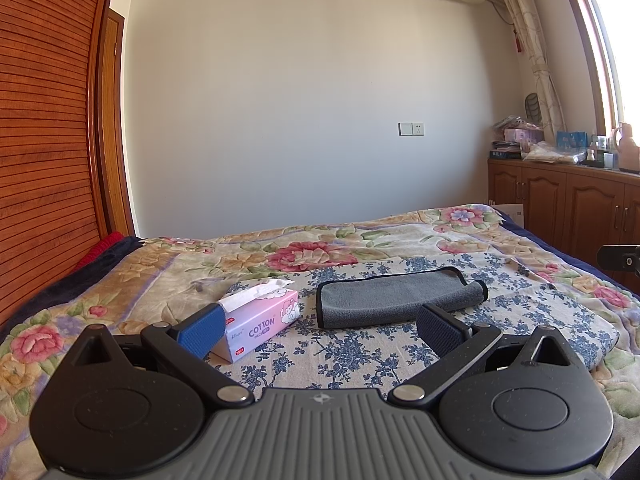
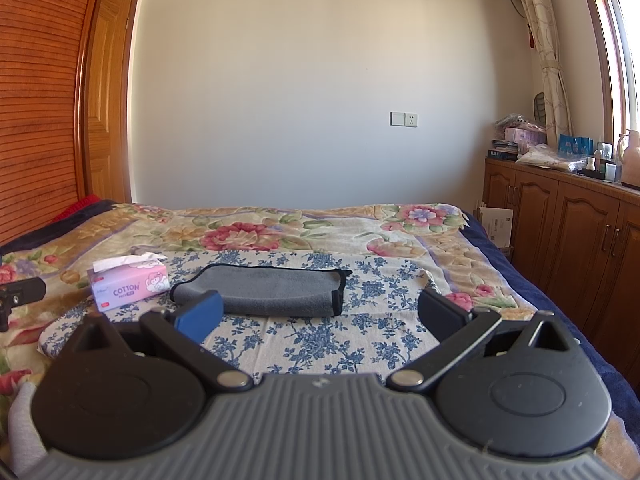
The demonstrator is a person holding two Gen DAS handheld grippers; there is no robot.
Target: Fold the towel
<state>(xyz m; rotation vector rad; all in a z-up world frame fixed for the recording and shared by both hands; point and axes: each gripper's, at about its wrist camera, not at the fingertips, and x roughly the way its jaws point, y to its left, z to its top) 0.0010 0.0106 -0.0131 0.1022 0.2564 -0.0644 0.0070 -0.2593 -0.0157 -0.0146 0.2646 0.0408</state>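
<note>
The grey towel lies folded on the blue-flowered cloth spread over the bed, its long axis running left to right across both views. One short end shows black edging, the other a rolled fold. A pink tissue box sits just beside it, apart from it. The left claw and the right claw both hover spread wide, holding nothing, near the towel's front edge.

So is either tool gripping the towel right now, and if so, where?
No. Both the left tool and the right tool are open and hold nothing; the grey towel lies folded on the bed, untouched.
</note>
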